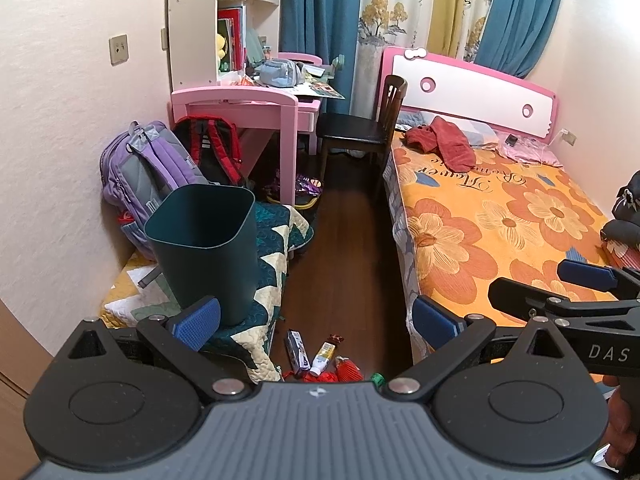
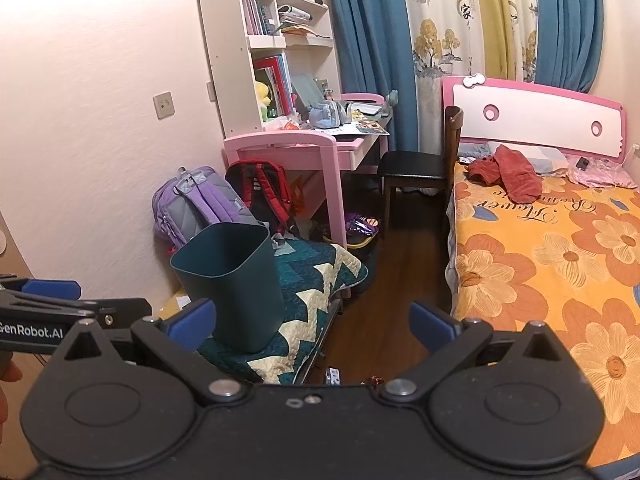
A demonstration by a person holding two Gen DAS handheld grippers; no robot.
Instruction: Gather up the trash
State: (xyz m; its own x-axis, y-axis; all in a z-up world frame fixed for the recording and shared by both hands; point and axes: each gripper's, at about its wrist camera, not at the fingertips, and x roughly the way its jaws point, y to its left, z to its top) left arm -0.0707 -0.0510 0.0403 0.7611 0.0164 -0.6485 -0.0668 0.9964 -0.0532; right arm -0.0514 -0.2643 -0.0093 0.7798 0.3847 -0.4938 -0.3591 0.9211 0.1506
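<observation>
Filling the right side of both views, the bed [image 1: 500, 216] with its orange flowered sheet runs alongside a strip of dark wooden floor [image 1: 348, 248]. Across that strip, a low seat draped in a teal and cream quilt [image 1: 276, 240] carries the dark green bin [image 1: 208, 248], upright and open-topped, with a purple backpack [image 1: 148, 168] leaning on the wall behind it.

Both grippers are spread wide and hold nothing. The left gripper [image 1: 316, 320] has the bin just beyond its left finger and the bed edge beside its right one. The right gripper [image 2: 312, 320] frames the same gap, the bin touching nothing of it.

Trash [image 1: 320, 360] lies on the floor low between the left gripper's fingers, partly hidden by its body: a small carton, a white tube, red wrappers and a green cap, close together.
</observation>
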